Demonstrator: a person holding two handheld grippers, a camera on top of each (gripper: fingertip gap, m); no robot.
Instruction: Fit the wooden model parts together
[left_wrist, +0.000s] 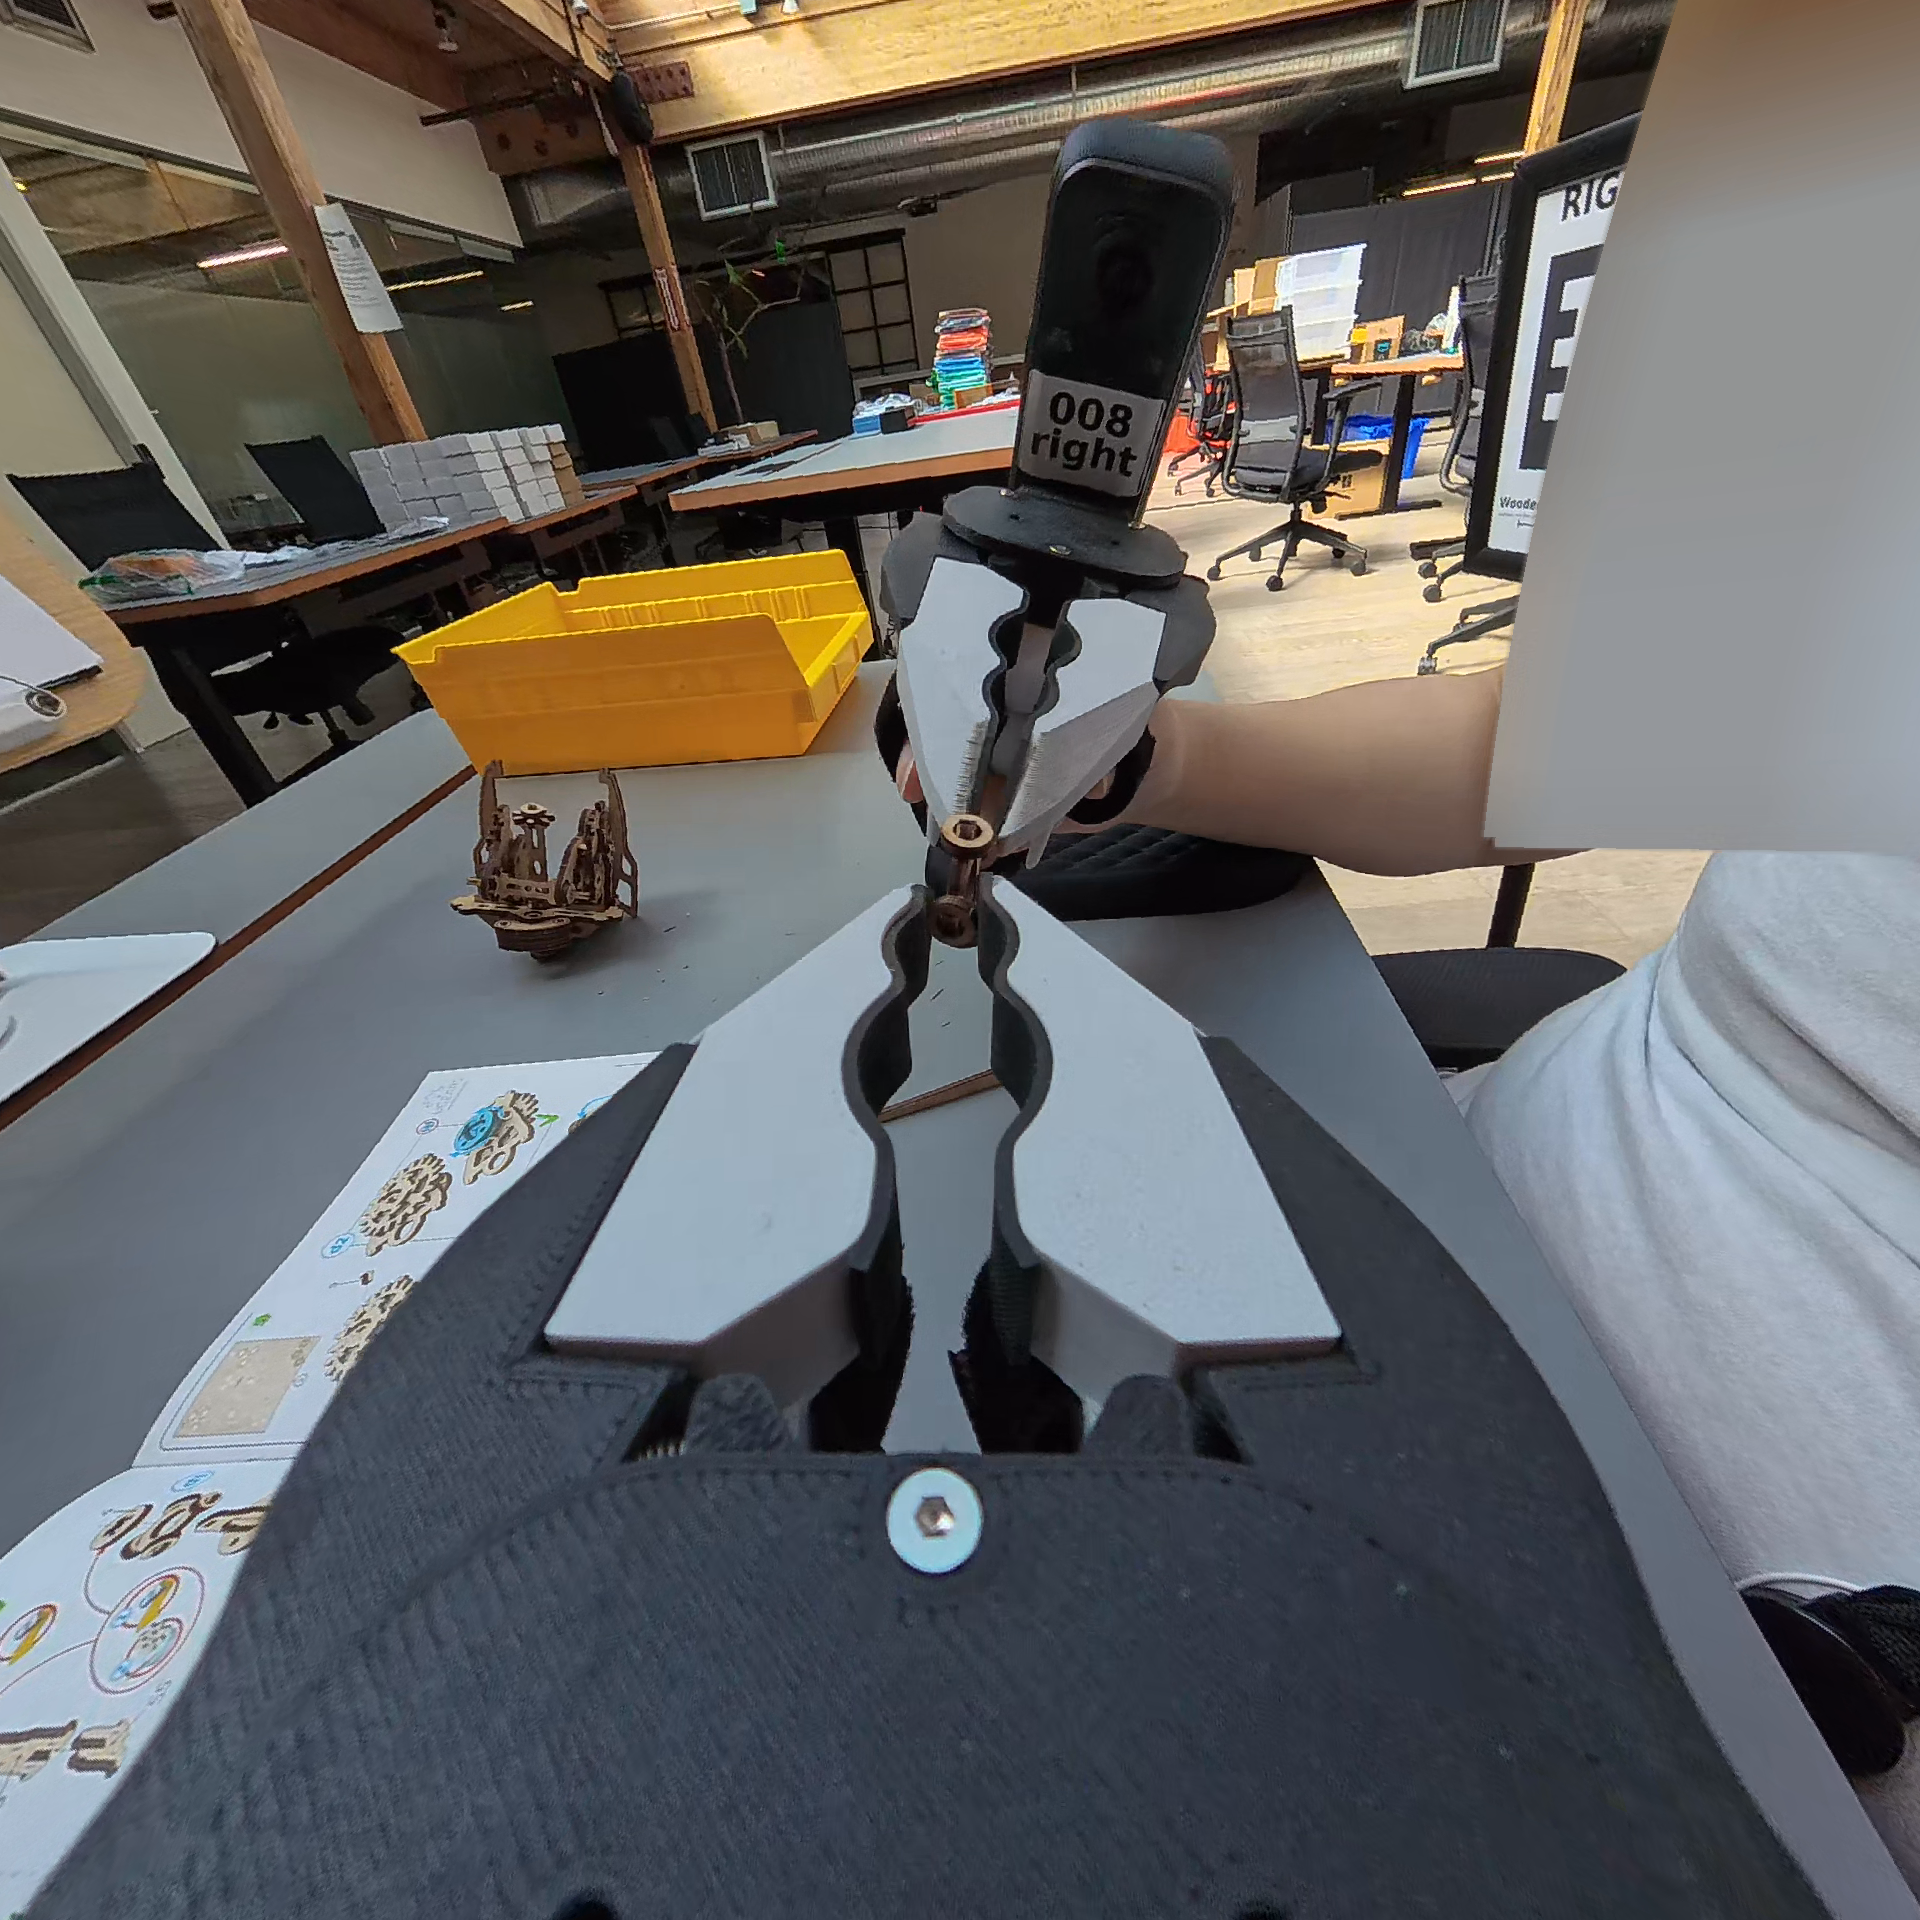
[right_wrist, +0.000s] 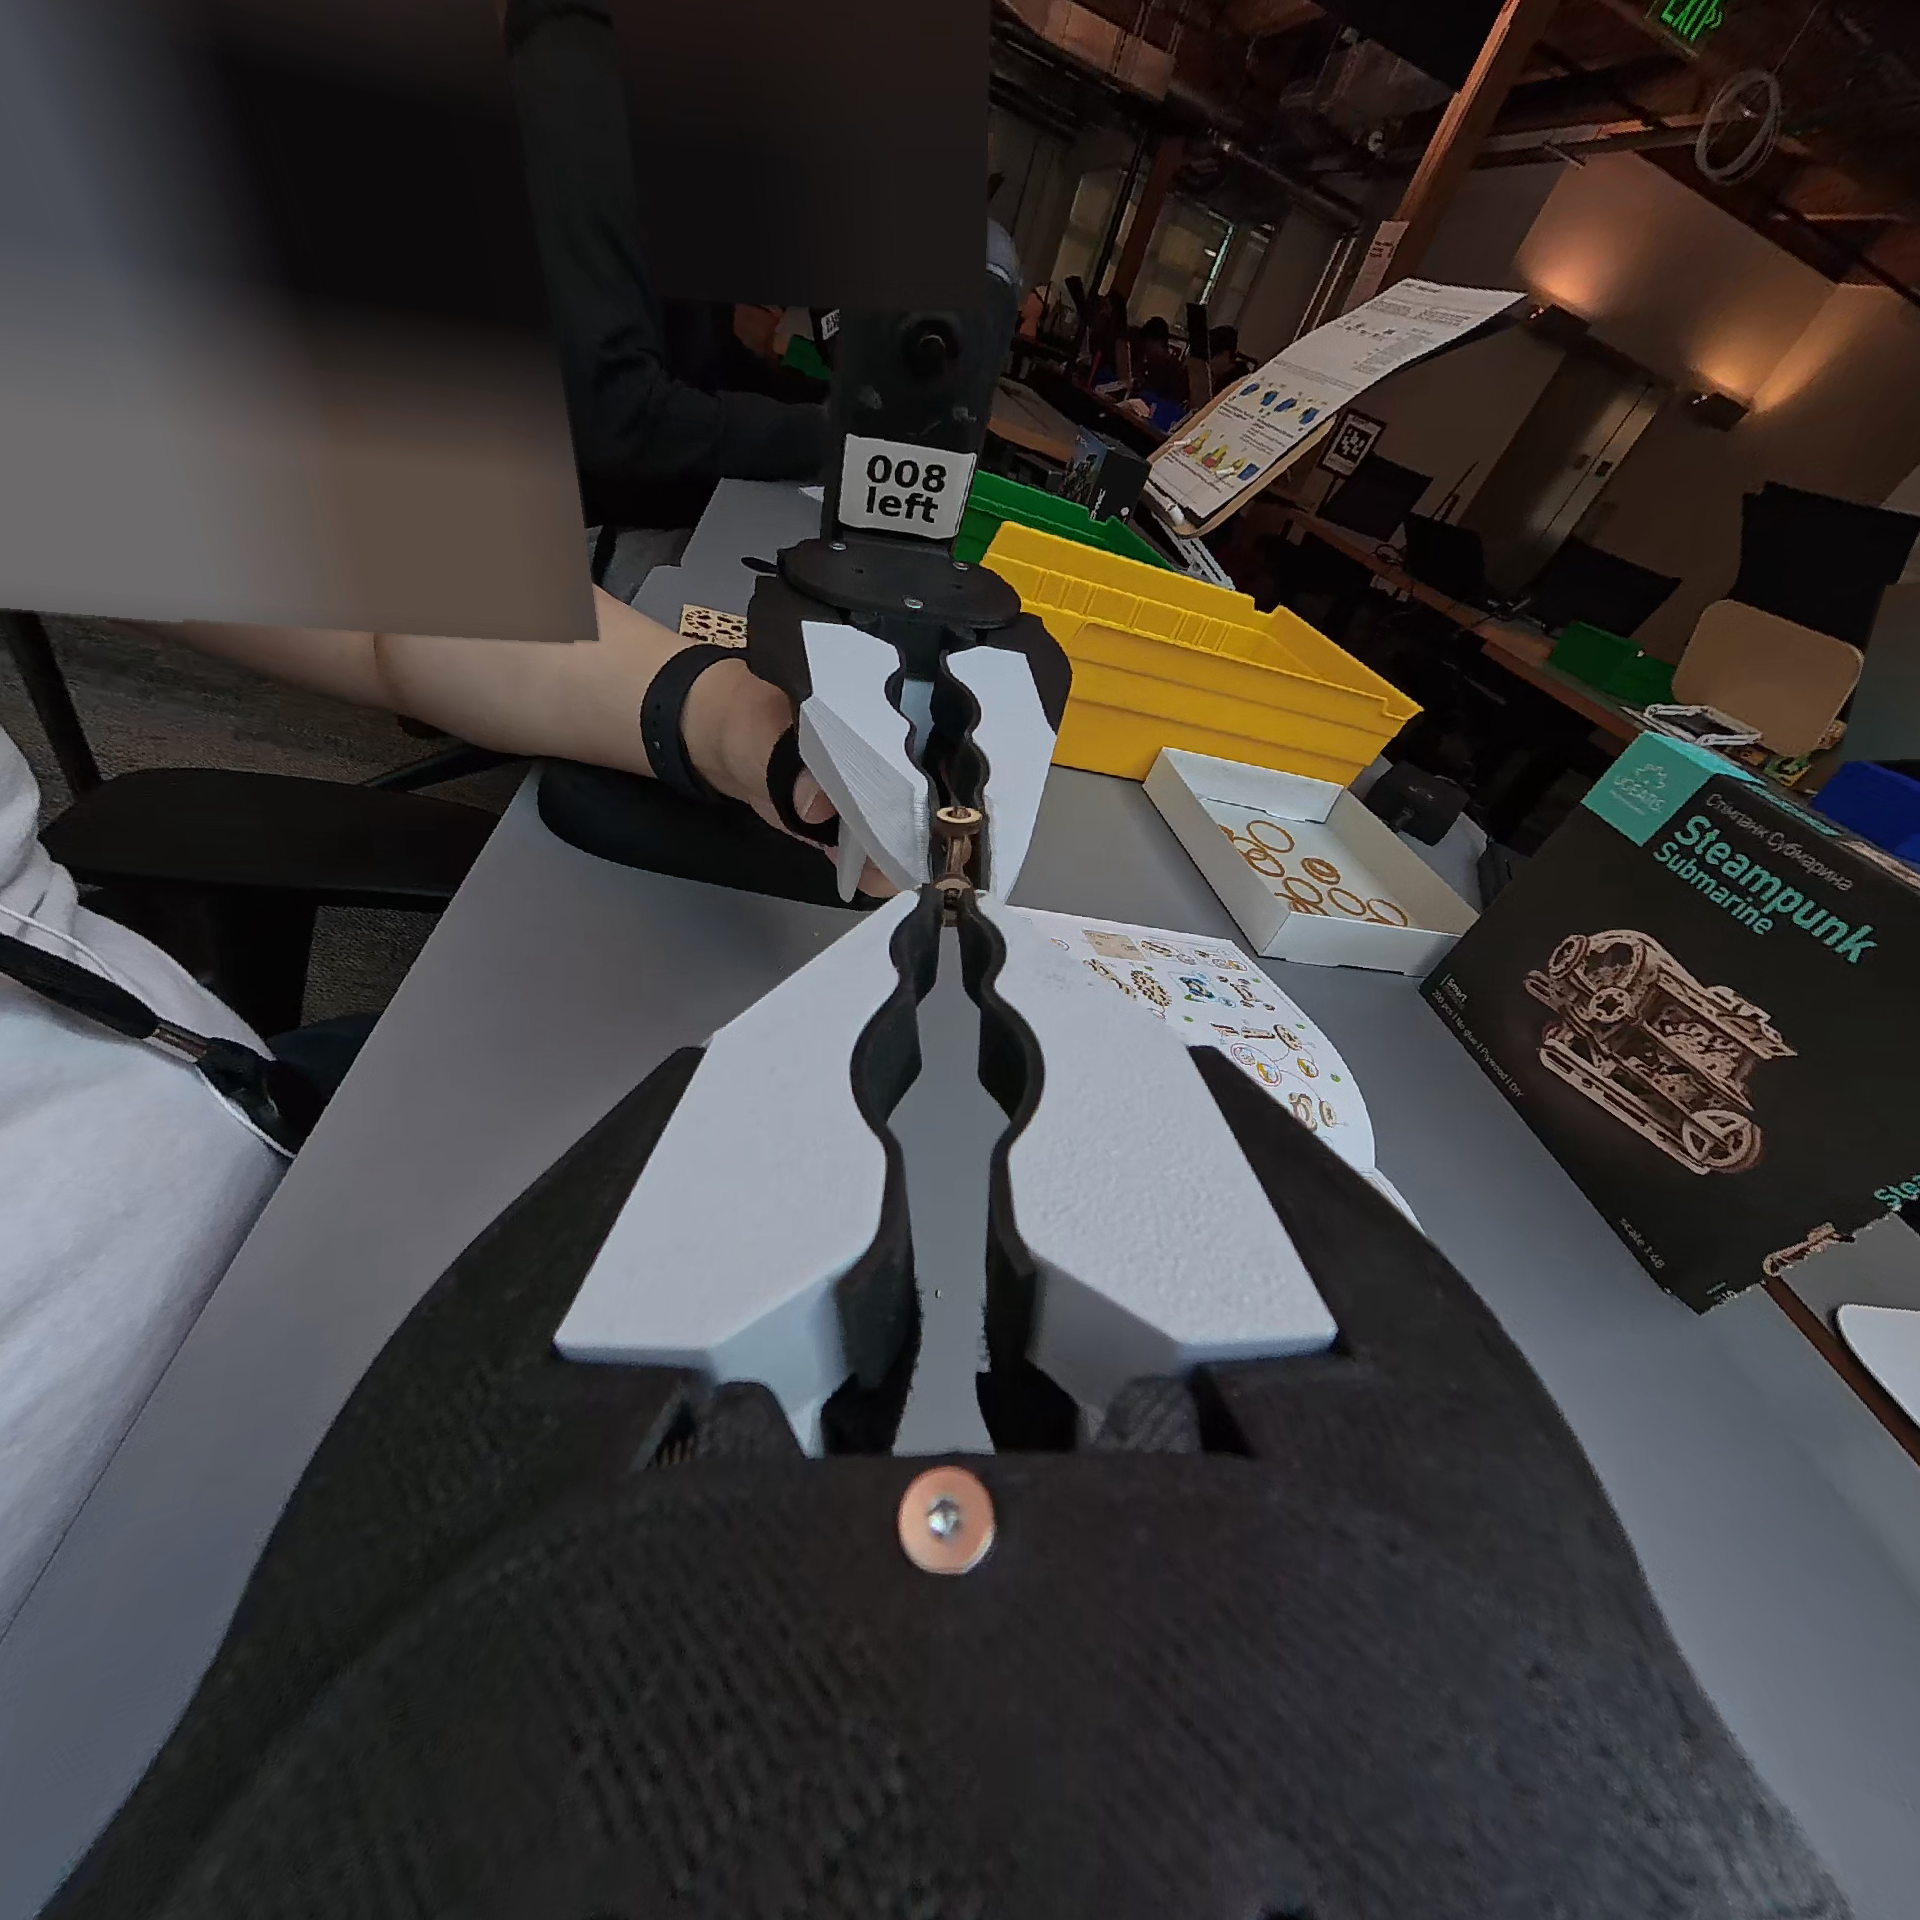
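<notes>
Tip to tip above the grey surface (left_wrist: 727, 862), the two claws are meeting. The left claw (left_wrist: 951, 914) is pinching one end of a small wooden part (left_wrist: 954, 878), and the right claw (left_wrist: 977, 826) is clamping the other end, where a round hub with a hex hole is showing. Left of the part, the half-built wooden model (left_wrist: 545, 862) is standing on the surface, with the yellow bin (left_wrist: 644, 665) sitting behind it and the instruction sheet (left_wrist: 343, 1247) lying nearer the camera.
</notes>
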